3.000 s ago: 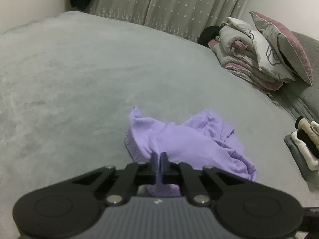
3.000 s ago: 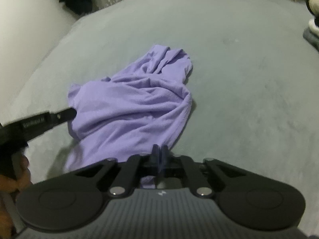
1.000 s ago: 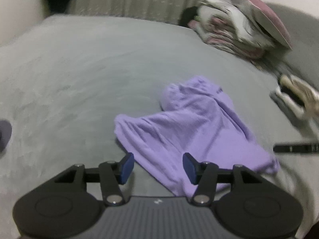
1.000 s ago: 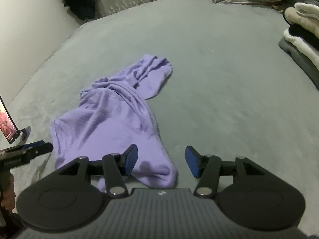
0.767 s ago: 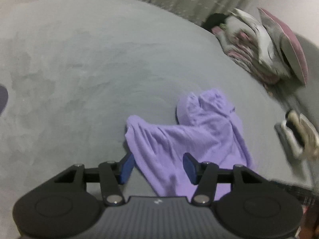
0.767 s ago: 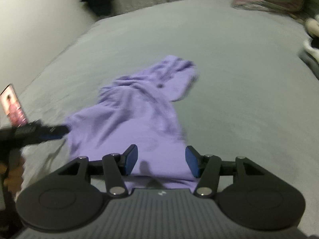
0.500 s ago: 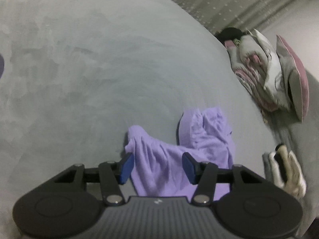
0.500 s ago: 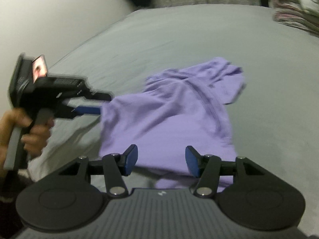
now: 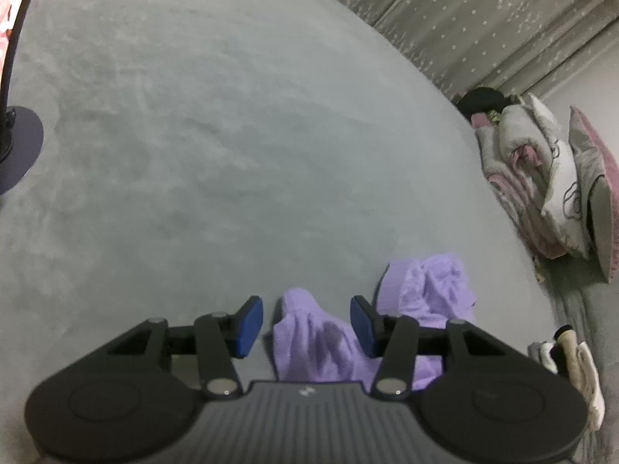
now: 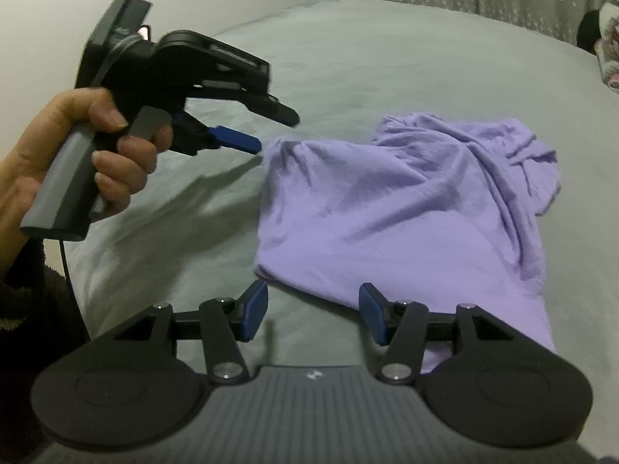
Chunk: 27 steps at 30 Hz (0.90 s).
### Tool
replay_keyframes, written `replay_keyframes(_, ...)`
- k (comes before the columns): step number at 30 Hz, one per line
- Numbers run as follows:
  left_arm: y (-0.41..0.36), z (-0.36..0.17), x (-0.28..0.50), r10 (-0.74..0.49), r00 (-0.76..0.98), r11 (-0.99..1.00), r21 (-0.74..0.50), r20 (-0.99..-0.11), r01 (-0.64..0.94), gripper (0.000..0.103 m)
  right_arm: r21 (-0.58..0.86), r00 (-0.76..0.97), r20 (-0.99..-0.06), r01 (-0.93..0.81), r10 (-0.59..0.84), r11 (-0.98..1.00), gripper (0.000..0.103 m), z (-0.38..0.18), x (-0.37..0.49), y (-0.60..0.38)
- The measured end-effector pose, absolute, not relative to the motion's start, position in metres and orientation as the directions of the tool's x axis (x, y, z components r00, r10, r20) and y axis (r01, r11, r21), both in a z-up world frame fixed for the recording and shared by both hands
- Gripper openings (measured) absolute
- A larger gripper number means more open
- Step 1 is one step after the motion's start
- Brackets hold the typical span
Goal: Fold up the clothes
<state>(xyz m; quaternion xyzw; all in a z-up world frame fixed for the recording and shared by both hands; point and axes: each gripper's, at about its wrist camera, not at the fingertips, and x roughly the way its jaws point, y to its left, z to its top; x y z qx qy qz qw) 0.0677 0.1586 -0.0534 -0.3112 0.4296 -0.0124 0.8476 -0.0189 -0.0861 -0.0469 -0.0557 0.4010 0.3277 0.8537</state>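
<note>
On a wide grey bed [image 10: 387, 50] a purple shirt [image 10: 387, 208] is spread out, rumpled, with folds bunched toward its far right end. The left gripper [image 9: 305, 323] is aimed down at one corner of the shirt; its jaws are closing, a raised ridge of purple cloth is seen between the blue pads [image 9: 247, 324], and no pad is seen pressing on it. In the right wrist view the same tool is held by a hand [image 10: 77, 154] at the left, its blue tip just beside the shirt's near left corner. The right gripper [image 10: 313, 315] is held partly open over the near edge of the shirt, with cloth lying beneath the gap and nothing gripped. Folded bedding and a pillow [image 9: 557, 193] are piled at the far right of the bed, before a dotted curtain [image 9: 483, 19]. A small stack of pale clothes [image 9: 576, 367] lies near the right edge.
</note>
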Motion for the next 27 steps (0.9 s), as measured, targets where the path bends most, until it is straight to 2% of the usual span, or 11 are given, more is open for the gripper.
replay_keyframes(1,0.159,-0.056,0.069,-0.295,0.62,0.805,-0.539,-0.727,-0.249,0.03,0.162,0.465,-0.717,-0.612,0.518,0.774,0.056,-0.047,-0.02,-0.084)
replay_keyframes(2,0.16,-0.06,0.07,-0.308,0.606,0.798,-0.546,-0.733,-0.255,0.03,0.154,0.468,-0.713,-0.622,0.522,0.768,0.056,-0.048,-0.021,-0.082)
replay_keyframes(6,0.163,-0.071,0.072,-0.338,0.588,0.77,-0.575,-0.735,-0.277,0.013,0.09,0.487,-0.696,-0.67,0.527,0.737,0.055,-0.057,-0.024,-0.065)
replay_keyframes(7,0.162,-0.071,0.071,-0.336,0.591,0.768,-0.576,-0.734,-0.279,0.007,0.075,0.491,-0.696,-0.676,0.524,0.733,0.049,-0.061,-0.022,-0.059)
replay_keyframes(8,0.162,-0.071,0.07,-0.332,0.595,0.768,-0.576,-0.732,-0.28,0.006,0.059,0.496,-0.697,-0.68,0.518,0.73,0.029,-0.065,-0.021,-0.054)
replay_keyframes(10,0.161,-0.068,0.066,-0.314,0.613,0.772,-0.57,-0.725,-0.279,0.005,0.015,0.519,-0.702,-0.674,0.487,0.739,0.004,-0.073,-0.02,-0.05)
replay_keyframes(13,0.161,-0.061,0.055,-0.287,0.646,0.777,-0.566,-0.707,-0.275,0.004,0.019,0.529,-0.697,-0.662,0.484,0.75,0.002,-0.073,-0.018,-0.054)
replay_keyframes(19,0.176,-0.045,0.026,-0.268,0.694,0.783,-0.571,-0.668,-0.248,0.004,0.129,0.495,-0.682,-0.642,0.538,0.756,0.002,-0.057,-0.014,-0.073)
replay_keyframes(27,0.186,-0.041,-0.015,-0.293,0.702,0.796,-0.572,-0.649,-0.196,0.004,0.242,0.416,-0.69,-0.639,0.593,0.73,0.002,-0.037,-0.028,-0.097)
